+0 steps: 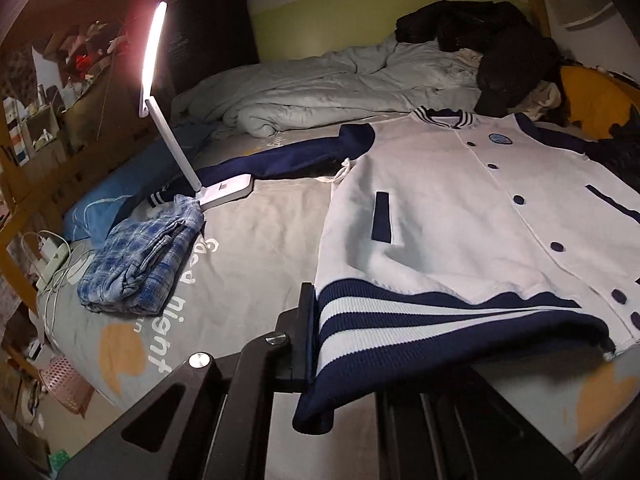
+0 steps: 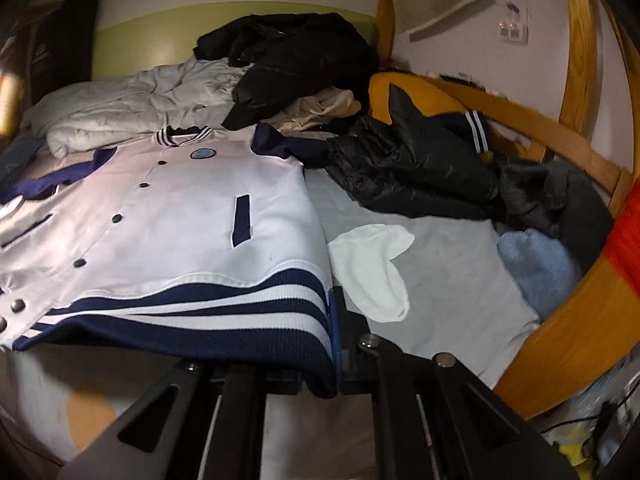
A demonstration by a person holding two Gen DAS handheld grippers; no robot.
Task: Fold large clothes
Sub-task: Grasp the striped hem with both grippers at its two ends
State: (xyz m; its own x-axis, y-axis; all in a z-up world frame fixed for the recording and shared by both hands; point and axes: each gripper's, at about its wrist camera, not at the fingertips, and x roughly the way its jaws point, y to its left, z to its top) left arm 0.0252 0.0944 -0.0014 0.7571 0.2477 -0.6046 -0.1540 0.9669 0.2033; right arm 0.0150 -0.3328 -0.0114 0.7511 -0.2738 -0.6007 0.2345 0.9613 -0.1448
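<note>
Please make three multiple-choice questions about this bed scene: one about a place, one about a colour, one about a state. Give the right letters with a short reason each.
1. Where does the folded plaid garment lie?
A. on top of the jacket
B. on the grey bedsheet, beside the lamp base
C. on the black coat

2. What colour are the sleeves of the jacket?
A. red
B. green
C. dark blue

3. What state is the lamp in?
A. switched on
B. switched off
C. lying flat on its side

Answers:
1 B: the plaid garment rests on the bedsheet next to the lamp base.
2 C: the jacket has a white body and dark blue sleeves.
3 A: its bar glows brightly and it stands upright.
</note>
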